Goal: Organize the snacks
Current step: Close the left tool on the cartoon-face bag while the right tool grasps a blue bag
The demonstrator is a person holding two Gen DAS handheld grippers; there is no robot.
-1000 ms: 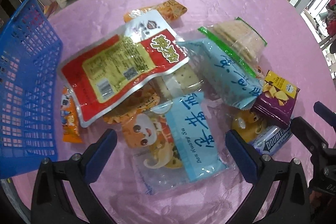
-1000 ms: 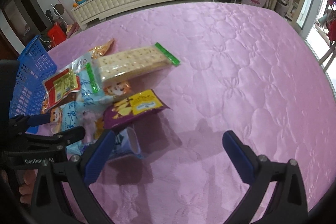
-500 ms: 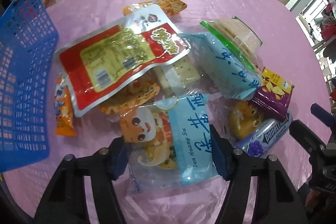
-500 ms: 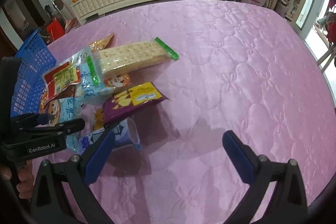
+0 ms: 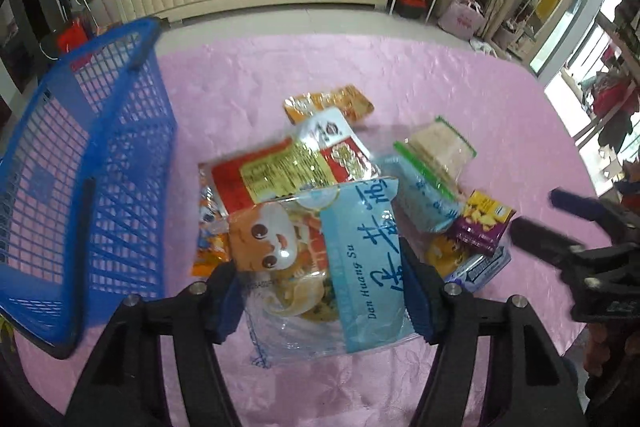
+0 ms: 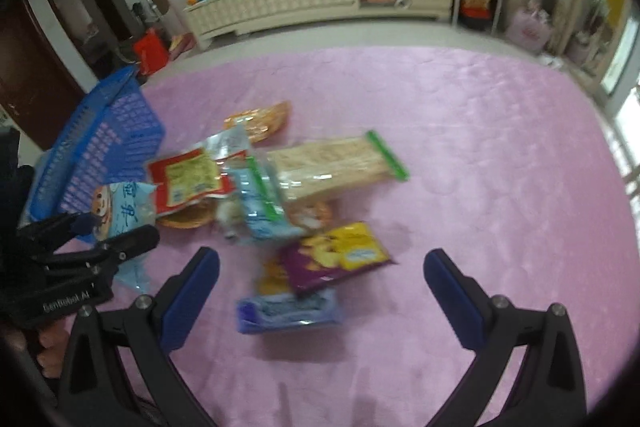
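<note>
The left gripper (image 5: 322, 293) is pinching the clear egg-yolk pastry bag (image 5: 320, 267); the blue basket (image 5: 80, 195) is sitting at frame left. The right gripper (image 6: 320, 291) is gaping empty.

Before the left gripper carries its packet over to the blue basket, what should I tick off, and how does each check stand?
1. Left gripper clamped on the cartoon-face snack bag: ok, both pads press on its sides.
2. Bag clear of the pile: cannot tell; its top edge overlaps the red pouch in this view.
3. Blue basket open and reachable: ok, it stands to the left, nothing visible inside.
4. Right gripper out of the way: ok, jaws open, nothing between them, over the purple packet.
5. Nothing dangling from the bag: cannot tell, its underside is hidden.
</note>
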